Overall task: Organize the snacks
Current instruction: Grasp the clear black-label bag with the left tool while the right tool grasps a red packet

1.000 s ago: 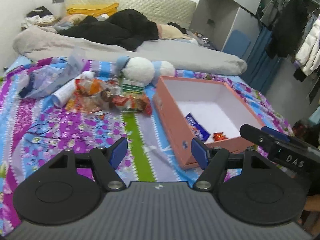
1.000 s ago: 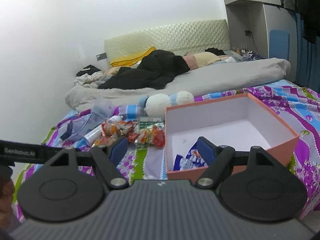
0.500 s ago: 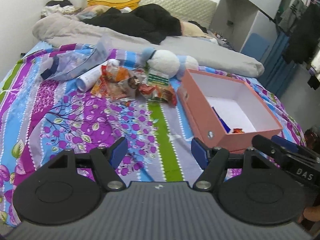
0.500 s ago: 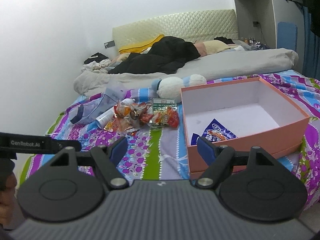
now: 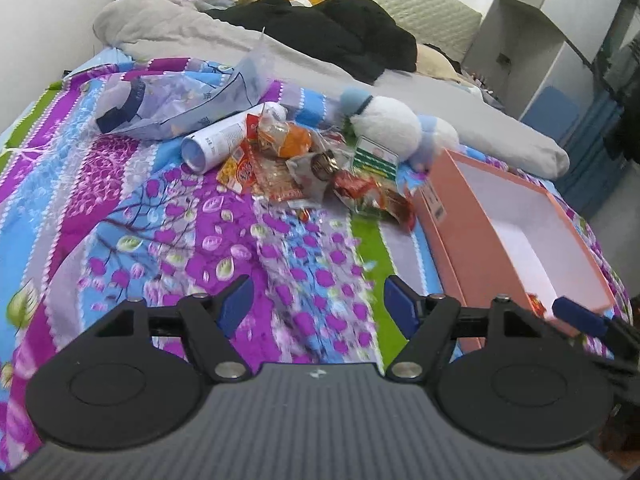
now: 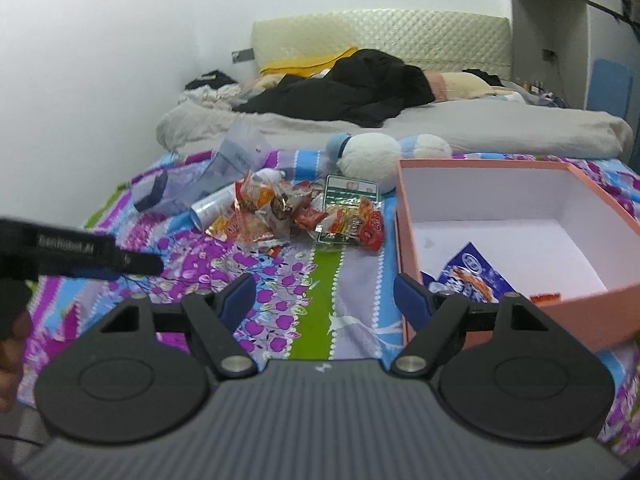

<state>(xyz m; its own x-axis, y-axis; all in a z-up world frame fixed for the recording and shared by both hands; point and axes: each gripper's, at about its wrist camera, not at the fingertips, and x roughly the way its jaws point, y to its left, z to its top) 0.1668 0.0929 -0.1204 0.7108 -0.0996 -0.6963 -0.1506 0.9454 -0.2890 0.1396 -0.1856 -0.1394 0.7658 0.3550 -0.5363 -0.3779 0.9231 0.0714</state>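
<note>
A pile of snack packets (image 5: 304,164) lies on the flowered bedspread, also in the right wrist view (image 6: 296,212). A pink box (image 5: 516,240) with a white inside stands to its right; in the right wrist view the box (image 6: 408,236) holds a blue snack packet (image 6: 468,276) and a small red one (image 6: 546,298). My left gripper (image 5: 318,306) is open and empty, above the bedspread short of the pile. My right gripper (image 6: 326,300) is open and empty, near the box's front left corner.
A white plush toy (image 5: 384,128) lies behind the pile. A clear plastic bag (image 5: 176,100) and a white tube (image 5: 224,140) lie at the pile's left. Grey duvet (image 6: 440,124) and black clothes (image 6: 352,88) cover the far bed. The left gripper's arm (image 6: 76,254) shows at left.
Both grippers have moved left and forward over the bedspread toward the snack pile. The box has shifted to the right in both views. Both stay open.
</note>
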